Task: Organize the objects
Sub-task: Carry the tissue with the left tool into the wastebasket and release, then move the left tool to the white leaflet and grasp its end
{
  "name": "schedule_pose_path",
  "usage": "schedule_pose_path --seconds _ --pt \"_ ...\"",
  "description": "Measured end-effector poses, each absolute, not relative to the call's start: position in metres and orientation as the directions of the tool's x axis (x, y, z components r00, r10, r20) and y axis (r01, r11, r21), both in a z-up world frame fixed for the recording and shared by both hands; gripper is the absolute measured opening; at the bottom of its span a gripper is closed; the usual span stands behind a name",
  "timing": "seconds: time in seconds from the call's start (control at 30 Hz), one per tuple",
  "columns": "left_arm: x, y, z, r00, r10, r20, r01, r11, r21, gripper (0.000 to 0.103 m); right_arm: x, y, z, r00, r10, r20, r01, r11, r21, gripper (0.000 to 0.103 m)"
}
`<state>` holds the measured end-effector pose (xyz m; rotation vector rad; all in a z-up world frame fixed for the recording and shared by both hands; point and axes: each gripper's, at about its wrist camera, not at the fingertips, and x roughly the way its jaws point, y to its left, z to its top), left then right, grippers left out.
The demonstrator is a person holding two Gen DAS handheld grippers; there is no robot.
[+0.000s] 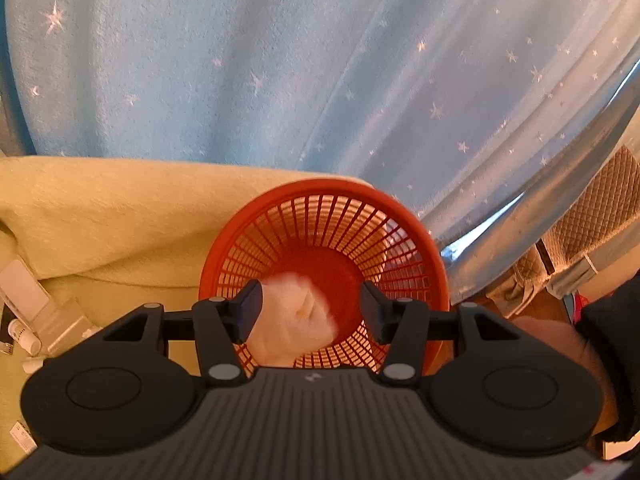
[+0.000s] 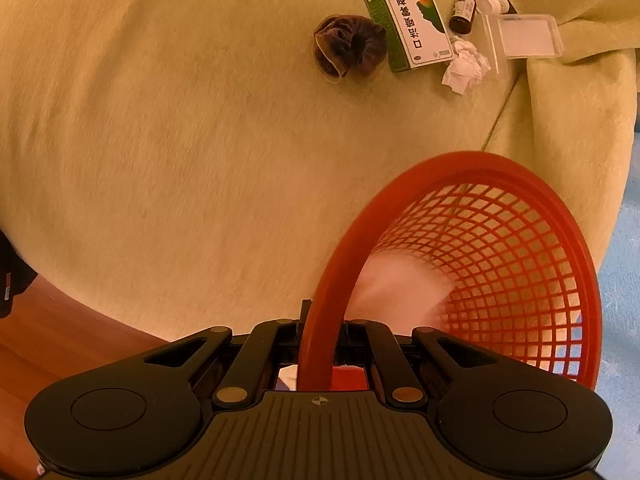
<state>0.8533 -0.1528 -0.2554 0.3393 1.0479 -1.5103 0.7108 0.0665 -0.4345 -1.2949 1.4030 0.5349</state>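
Observation:
A red plastic mesh basket (image 1: 320,187) sits tilted in front of my left gripper (image 1: 310,308). The gripper's jaws stand apart over the basket's mouth. A crumpled white tissue (image 1: 296,316), blurred, lies between them against the left finger, with a clear gap to the right finger. In the right wrist view my right gripper (image 2: 320,328) is shut on the near rim of the basket (image 2: 480,160) and holds it tipped. A blurred white shape (image 2: 400,284) shows inside the basket.
On the pale green blanket (image 2: 200,140) lie a brown scrunchie (image 2: 350,46), a green and white box (image 2: 404,12), a dark dropper bottle (image 2: 464,8), a crumpled tissue (image 2: 466,66) and a clear plastic case (image 2: 528,36). A blue star-patterned curtain (image 1: 280,60) hangs behind.

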Motion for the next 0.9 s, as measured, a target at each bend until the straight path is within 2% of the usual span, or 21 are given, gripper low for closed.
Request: schedule_pose_path --seconds 0.3,0.9 --pt "0.884 -0.110 -0.264 -0.121 -0.625 -0.771 0.903 0.253 -0.347 0.048 0.710 0.065 -0.434 0.202 -0.396 -0.896 -0.895 0.297 -0.333 0.002" --pt "0.934 -0.018 -0.321 0.053 -0.464 -0.884 0.860 0.471 -0.195 0.051 0.710 0.063 -0.432 0.199 -0.400 -0.895 -0.894 0.300 -0.332 0.002"
